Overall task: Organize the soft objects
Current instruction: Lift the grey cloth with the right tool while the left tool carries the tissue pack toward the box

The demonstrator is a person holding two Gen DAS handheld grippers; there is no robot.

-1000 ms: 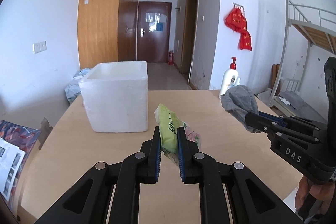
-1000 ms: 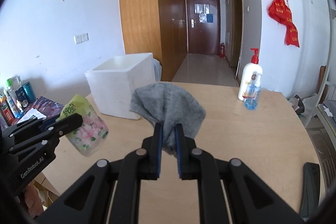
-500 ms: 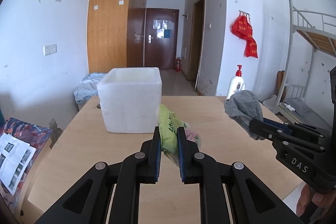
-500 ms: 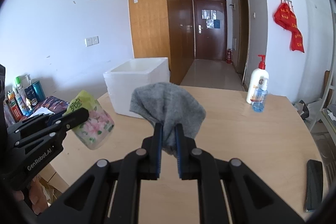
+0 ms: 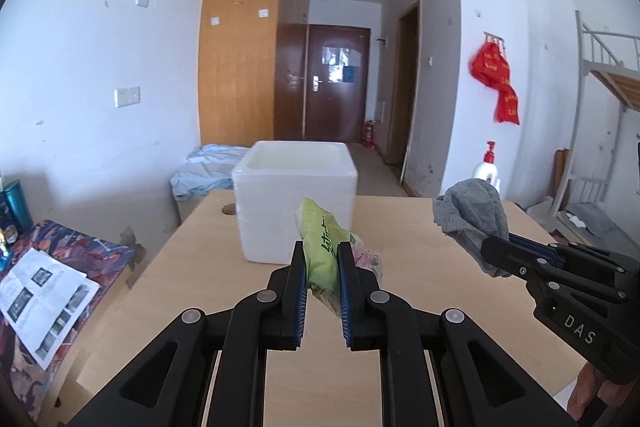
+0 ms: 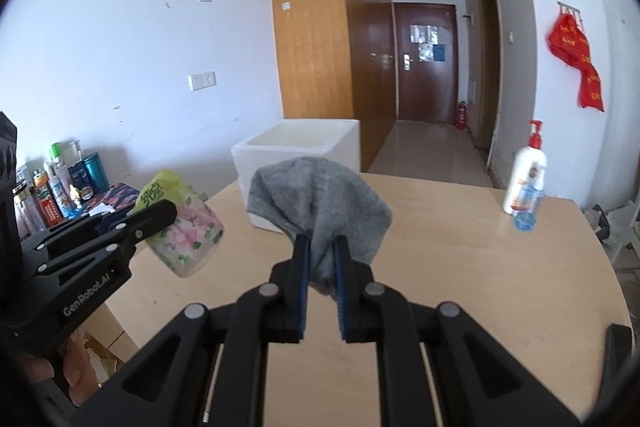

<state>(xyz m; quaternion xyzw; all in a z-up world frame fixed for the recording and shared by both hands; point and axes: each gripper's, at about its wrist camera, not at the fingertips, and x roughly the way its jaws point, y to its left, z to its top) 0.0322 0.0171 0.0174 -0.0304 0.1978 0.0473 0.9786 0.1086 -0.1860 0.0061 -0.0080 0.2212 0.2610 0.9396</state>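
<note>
1. Two tools were in use, each clamped on a soft thing and held clear above the wooden worktop [image 5: 192,267].
2. Left tool [image 5: 322,281]: its blue pads pressed a green tissue pack [image 5: 322,247] between them, jaws nearly closed. From its own camera the pack's far end was hidden behind the fingers; the right wrist view showed a pink flower print on the pack's side.
3. Right tool [image 6: 320,279]: its jaws were pinched on a bunched grey cloth [image 6: 316,203], which ballooned above the fingertips; its lower end hung between the pads.
4. White foam box [image 5: 296,203] stood open-topped on the worktop, ahead of both tools and just beyond the pack; its inside could not be seen.
5. Pump bottle [image 6: 526,179] with a red top stood ahead and to the right of the right tool, a small blue bottle [image 6: 524,217] touching its front. From the left wrist the cloth covered most of the pump bottle.
6. Writing: "DAS" on the right tool's body in the left view, "GenRobot.AI" on the left tool in the right view. Green characters on the pack were not readable with certainty.
7. Fingers [image 6: 76,367] of the person's left hand showed at the frame's lower edge, mostly cut off.
</note>
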